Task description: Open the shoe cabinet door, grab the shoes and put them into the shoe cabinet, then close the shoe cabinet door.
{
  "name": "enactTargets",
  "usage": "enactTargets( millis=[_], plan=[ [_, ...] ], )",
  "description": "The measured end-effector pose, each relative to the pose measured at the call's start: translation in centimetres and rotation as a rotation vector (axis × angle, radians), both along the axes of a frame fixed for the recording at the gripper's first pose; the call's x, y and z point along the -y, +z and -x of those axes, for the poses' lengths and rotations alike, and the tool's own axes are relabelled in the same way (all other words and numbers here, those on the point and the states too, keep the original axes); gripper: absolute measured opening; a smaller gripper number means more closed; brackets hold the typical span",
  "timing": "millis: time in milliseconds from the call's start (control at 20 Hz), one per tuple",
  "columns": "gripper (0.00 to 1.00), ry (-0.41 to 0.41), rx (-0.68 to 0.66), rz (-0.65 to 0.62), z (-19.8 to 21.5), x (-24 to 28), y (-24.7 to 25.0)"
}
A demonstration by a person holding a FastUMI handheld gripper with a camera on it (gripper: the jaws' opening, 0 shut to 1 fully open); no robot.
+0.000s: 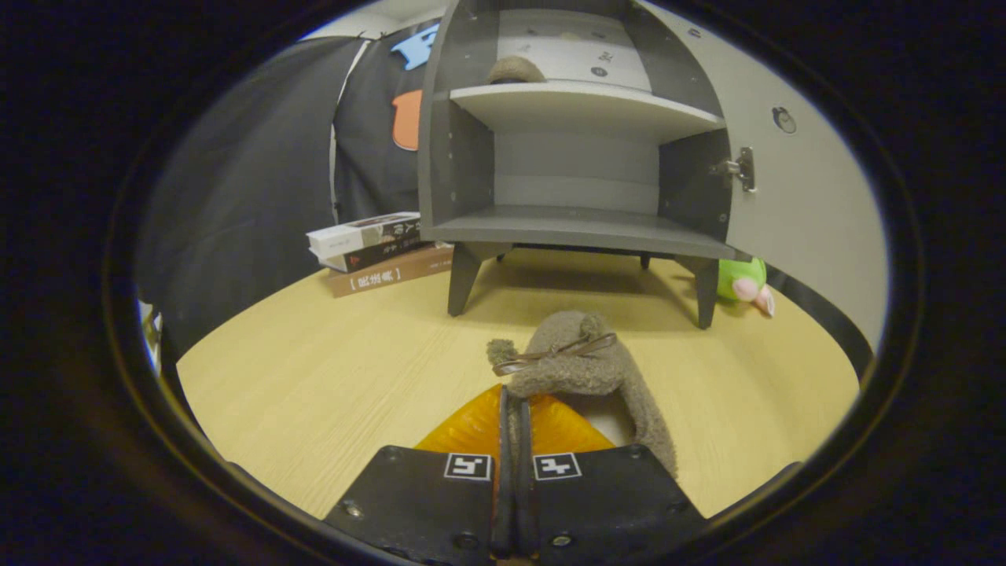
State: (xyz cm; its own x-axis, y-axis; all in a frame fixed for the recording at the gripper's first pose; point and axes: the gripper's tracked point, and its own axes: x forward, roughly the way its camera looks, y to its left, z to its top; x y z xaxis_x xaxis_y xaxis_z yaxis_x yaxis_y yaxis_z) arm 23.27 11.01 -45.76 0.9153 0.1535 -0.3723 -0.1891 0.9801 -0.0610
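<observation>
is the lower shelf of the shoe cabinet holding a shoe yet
No, the lower shelf of the shoe cabinet is bare; the gripper, jaws closed together, holds a fuzzy brown shoe over the table.

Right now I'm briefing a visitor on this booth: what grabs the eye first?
The fuzzy brown slipper, pinched in the shut tongs above the wooden table. Beyond it stands the grey shoe cabinet, its door swung open, with a matching slipper on the upper shelf.
</observation>
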Motion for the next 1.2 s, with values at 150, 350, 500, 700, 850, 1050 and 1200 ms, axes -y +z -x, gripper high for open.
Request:
enactTargets(
  millis=[150,350,500,700,850,1050,1200],
  plan=[
    [0.05,0.021,0.065,-0.029,0.6,0.5,1.4],
    [0.05,0.048,0.164,0.002,1.9,0.4,5.0],
    [0.05,0.073,0.241,0.035,3.3,-0.6,9.0],
    [0.05,0.095,0.314,0.019,5.1,-1.9,15.7],
    [0.05,0.096,0.374,0.029,6.0,-2.3,20.8],
    [0.05,0.103,0.434,0.030,6.7,-2.7,27.8],
    [0.05,0.099,0.447,0.021,6.9,-2.5,32.3]
  ],
)
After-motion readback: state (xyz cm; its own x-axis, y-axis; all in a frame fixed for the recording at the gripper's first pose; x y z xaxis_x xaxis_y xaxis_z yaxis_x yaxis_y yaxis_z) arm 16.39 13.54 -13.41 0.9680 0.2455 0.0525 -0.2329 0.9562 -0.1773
